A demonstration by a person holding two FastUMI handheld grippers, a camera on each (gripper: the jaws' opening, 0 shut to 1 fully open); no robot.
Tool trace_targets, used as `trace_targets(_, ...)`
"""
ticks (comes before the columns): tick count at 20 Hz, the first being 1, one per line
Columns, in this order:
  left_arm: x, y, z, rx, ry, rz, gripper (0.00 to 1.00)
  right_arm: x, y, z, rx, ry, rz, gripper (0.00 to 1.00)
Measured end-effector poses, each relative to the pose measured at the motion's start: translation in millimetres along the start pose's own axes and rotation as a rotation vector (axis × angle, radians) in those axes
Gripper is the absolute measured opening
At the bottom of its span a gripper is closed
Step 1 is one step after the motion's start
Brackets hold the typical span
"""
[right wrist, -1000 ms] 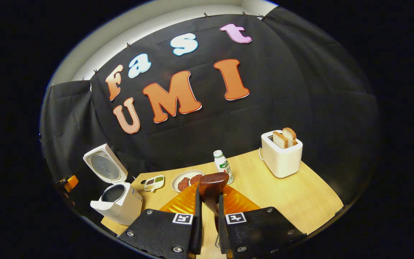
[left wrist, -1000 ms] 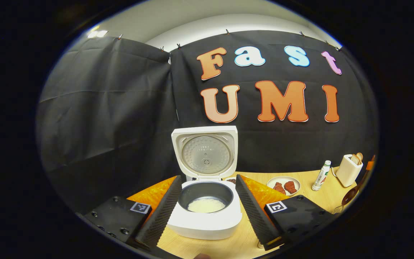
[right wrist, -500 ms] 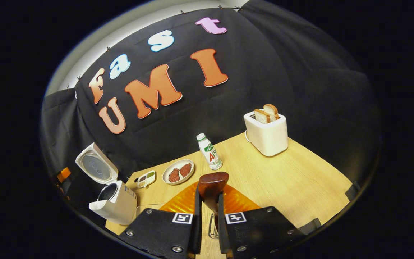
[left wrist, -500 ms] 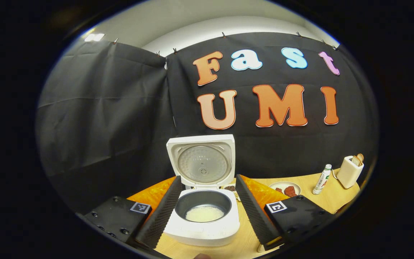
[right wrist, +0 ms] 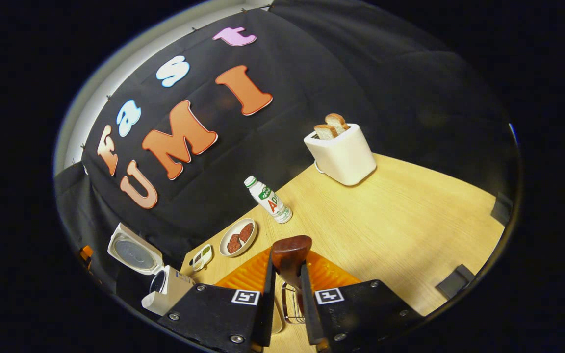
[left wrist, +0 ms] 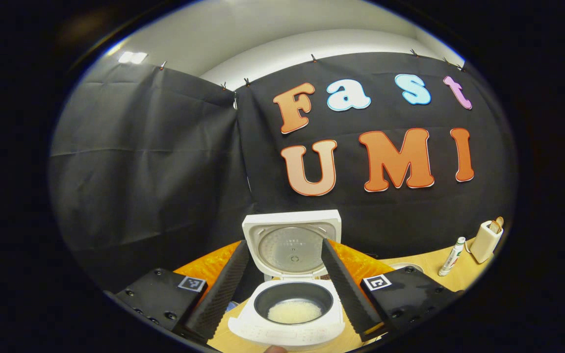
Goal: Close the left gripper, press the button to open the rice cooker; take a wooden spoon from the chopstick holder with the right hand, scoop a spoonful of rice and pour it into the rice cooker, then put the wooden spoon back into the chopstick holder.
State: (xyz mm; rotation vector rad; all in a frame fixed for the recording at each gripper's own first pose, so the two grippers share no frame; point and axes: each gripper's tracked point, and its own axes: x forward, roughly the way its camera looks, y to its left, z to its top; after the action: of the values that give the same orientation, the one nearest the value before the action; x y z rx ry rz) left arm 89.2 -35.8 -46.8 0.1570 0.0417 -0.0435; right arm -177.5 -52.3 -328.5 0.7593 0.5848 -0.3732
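Two claws: right gripper (right wrist: pixel 286 294) clamps wooden spoon (right wrist: pixel 290 255), now tilted down over the wire chopstick holder (right wrist: pixel 292 309), so return is close. Left gripper (left wrist: pixel 282 289) wide apart, empty, has drawn back from the lid-up rice cooker (left wrist: pixel 290 314), rice inside.

- The bottle (right wrist: pixel 268 199) standing on the table (right wrist: pixel 400 220) wears a white label with a green patch and large red letters, but they are too small and tilted to read with any certainty.
- Each gripper body carries square black-and-white coded markers (right wrist: pixel 245 297); these are patterns, not text.
- The rice cooker (left wrist: pixel 290 314) has faint marks on its inner lid and front panel, all illegible.
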Motion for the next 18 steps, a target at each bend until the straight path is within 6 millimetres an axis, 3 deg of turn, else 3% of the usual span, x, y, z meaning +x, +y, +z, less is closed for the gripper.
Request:
trace_targets(4, 33.9, 12.4, 18.0, -0.117, -0.006, -0.011, 0.97, -6.4, -4.9, 21.6, -0.023, -0.064, -0.021, 0.42)
trace_targets(5, 41.0, 13.2, 24.9, -0.128, -0.012, -0.017, 0.97, -9.8, -7.7, 31.5, -0.061, -0.083, -0.037, 0.51)
trace_targets(11, 106.7, 0.7, 72.9, -0.176, -0.035, -0.096, 0.97, -53.5, -6.0, 117.4, -0.249, -0.244, -0.112, 0.76)
trace_targets(15, 152.6, -11.3, 67.3, -0.192, 0.042, -0.131, 0.97, -92.4, 8.5, 167.6, -0.278, -0.355, -0.128, 0.78)
trace_targets(18, 190.2, -25.5, 52.3, -0.186, 0.114, -0.174, 0.97, -126.5, 22.2, 189.2, -0.308, -0.421, -0.137, 0.79)
